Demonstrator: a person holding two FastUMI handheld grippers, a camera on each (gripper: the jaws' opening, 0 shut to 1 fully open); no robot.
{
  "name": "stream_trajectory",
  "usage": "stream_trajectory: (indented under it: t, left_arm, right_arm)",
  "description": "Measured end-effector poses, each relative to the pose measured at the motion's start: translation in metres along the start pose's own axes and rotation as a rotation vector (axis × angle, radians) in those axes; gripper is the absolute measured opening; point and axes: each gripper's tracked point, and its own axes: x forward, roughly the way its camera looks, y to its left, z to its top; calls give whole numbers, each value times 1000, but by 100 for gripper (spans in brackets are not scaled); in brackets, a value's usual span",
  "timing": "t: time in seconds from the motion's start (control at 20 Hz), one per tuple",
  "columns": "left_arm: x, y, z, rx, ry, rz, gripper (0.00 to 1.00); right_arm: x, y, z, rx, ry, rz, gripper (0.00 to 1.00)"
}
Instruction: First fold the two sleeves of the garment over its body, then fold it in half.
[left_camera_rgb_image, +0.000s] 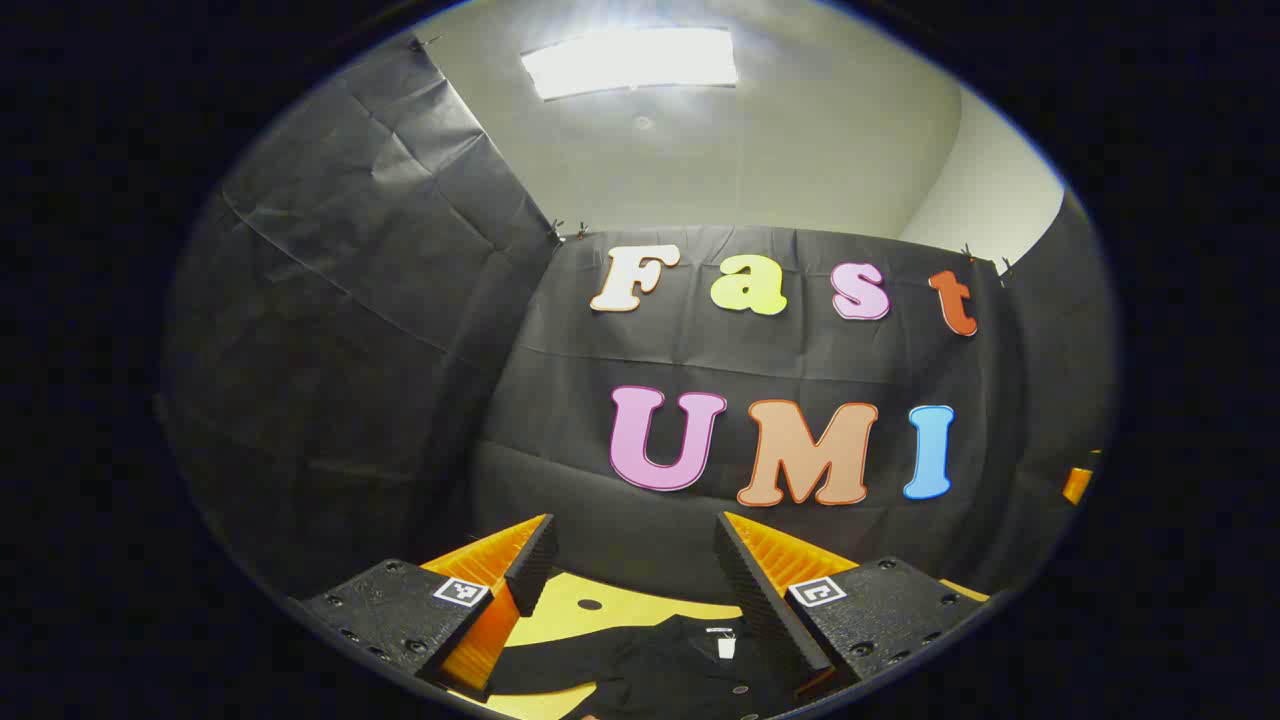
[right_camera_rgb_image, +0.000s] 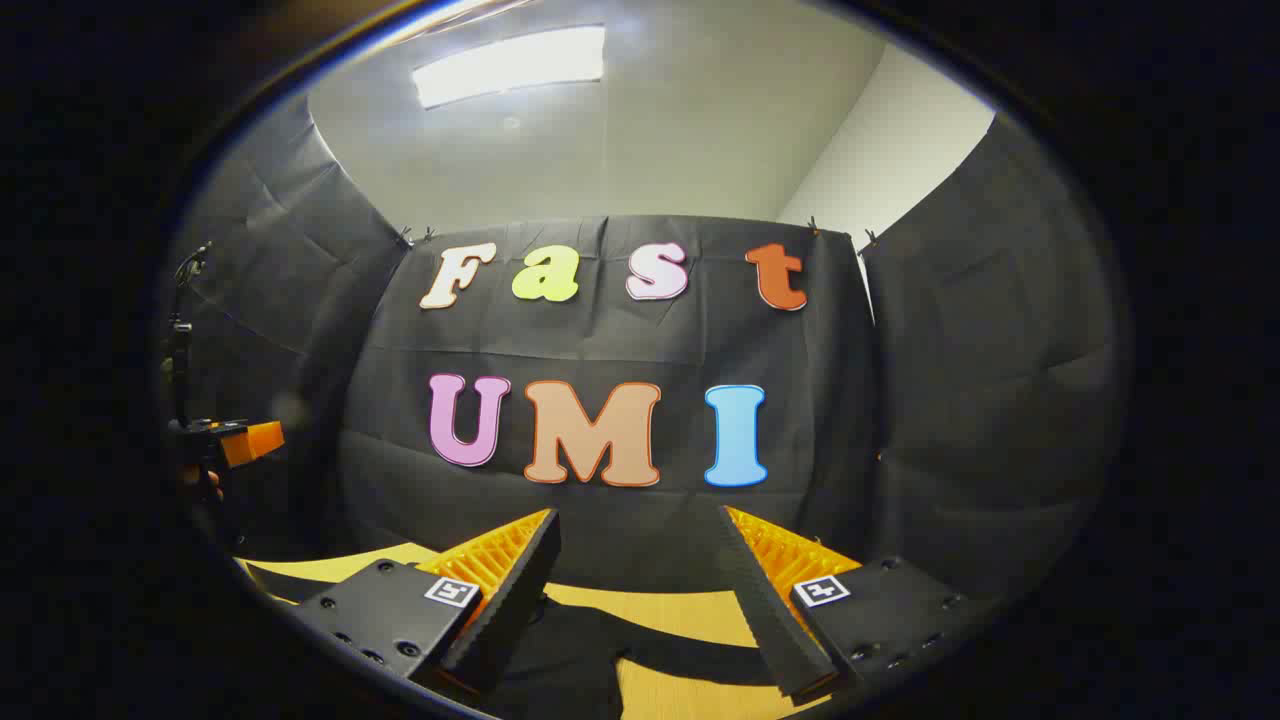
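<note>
Black fabric garment (left_camera_rgb_image: 650, 660) lies flat on the yellow wooden table (left_camera_rgb_image: 600, 605) in the left gripper view, low between the left gripper (left_camera_rgb_image: 630, 570) fingers; jaws spread, holding nothing. Right gripper view: right gripper (right_camera_rgb_image: 640, 570) jaws spread wide, empty, above the garment (right_camera_rgb_image: 580, 640) on the table (right_camera_rgb_image: 680, 690).
</note>
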Motion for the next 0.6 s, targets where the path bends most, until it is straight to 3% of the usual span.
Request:
stream_trajectory:
  t: [0.35,0.6]
  left_arm:
    - [10,2,11,31,-47,-9,92]
    - [21,2,14,51,-65,-12,92]
  right_arm:
    - [-4,-30,-1,105,15,-86,98]
    - [-3,-43,0,114,11,-135,98]
